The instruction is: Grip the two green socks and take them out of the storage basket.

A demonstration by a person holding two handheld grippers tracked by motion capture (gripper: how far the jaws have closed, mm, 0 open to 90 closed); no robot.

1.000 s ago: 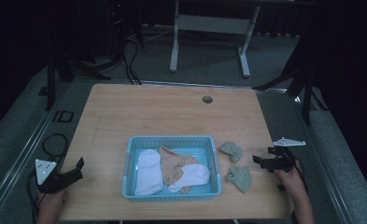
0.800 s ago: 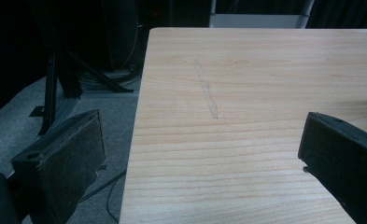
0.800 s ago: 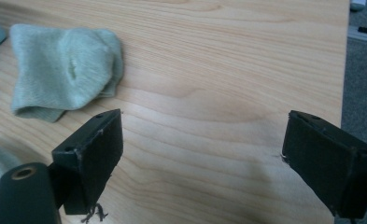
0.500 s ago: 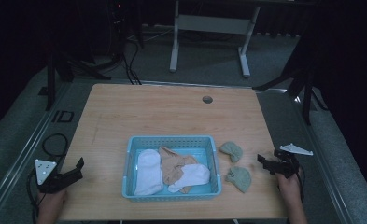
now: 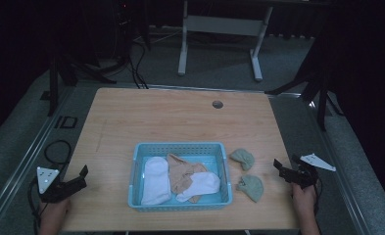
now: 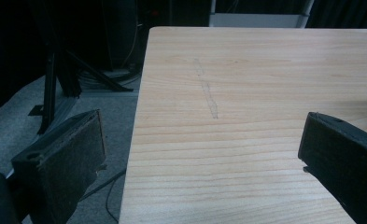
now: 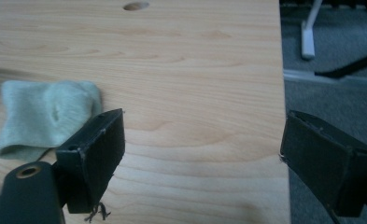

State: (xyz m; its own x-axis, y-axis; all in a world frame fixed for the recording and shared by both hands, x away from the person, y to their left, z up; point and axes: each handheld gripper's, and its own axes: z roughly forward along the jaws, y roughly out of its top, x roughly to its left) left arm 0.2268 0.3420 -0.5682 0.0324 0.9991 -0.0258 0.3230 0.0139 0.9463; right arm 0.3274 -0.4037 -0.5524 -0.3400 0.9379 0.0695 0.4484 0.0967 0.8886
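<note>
The right hand-held gripper [image 5: 287,169] is hovering at the lower right of the frame over the worktop [image 5: 180,122] edge, jaws spread wide and empty. Two green socks [image 5: 242,157] are lying just left of it, beside the blue basket [image 5: 180,149] at lower centre. The left hand-held gripper [image 5: 77,180] is sitting at lower left, jaws likewise parted, gripping nothing.

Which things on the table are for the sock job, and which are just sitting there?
For the job:
- two green socks beside the basket
- blue basket
- white socks and tan sock inside it
- right gripper, jaws open

Just there:
- round hole in the table
- left gripper, open, off at the table's edge
</note>
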